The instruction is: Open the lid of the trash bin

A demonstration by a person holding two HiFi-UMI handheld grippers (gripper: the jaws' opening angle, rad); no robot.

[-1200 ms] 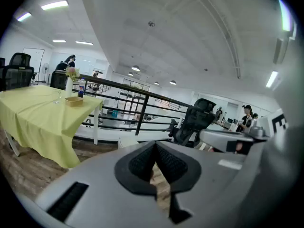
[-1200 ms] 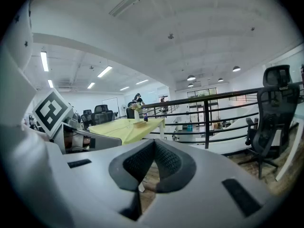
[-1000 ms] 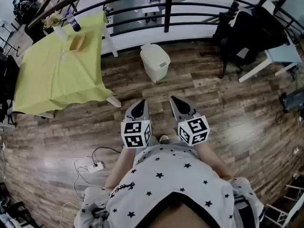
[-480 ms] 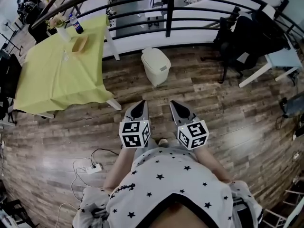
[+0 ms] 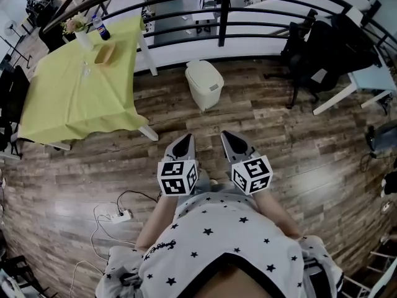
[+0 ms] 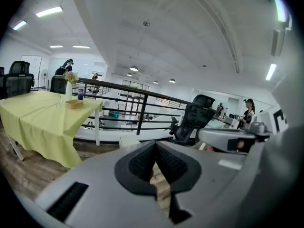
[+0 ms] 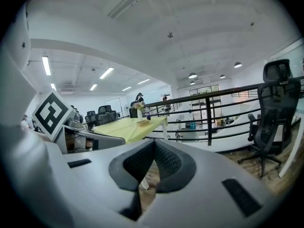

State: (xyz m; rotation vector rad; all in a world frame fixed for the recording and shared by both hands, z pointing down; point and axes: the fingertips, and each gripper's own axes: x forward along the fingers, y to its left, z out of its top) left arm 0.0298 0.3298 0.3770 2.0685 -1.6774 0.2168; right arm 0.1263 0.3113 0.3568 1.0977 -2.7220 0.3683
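Over the last second almost nothing has changed: my view has only drifted a little, so the yellow-clothed table [image 5: 74,98] at the left sits a touch differently in the head view, while both tools have stayed tucked close against my body. For the task that means I judge the opening has not begun; I still have to close the gap to the bin before anything can reach its lid. My left gripper [image 5: 182,141] is clenched, its ribbed pads meeting at the tips with nothing between them, only plank floor [image 5: 279,129] showing through the notch below, and it touches nothing. Ahead of it and slightly to the right, the white trash bin [image 5: 205,84] stands on the floor just in front of the black railing [image 5: 223,11], beside the table's right corner, well apart from both tools, and its lid looks down. My right gripper [image 5: 234,143] is likewise closed on nothing, hanging free in the air. A black office chair [image 5: 322,48] stands at the far right.
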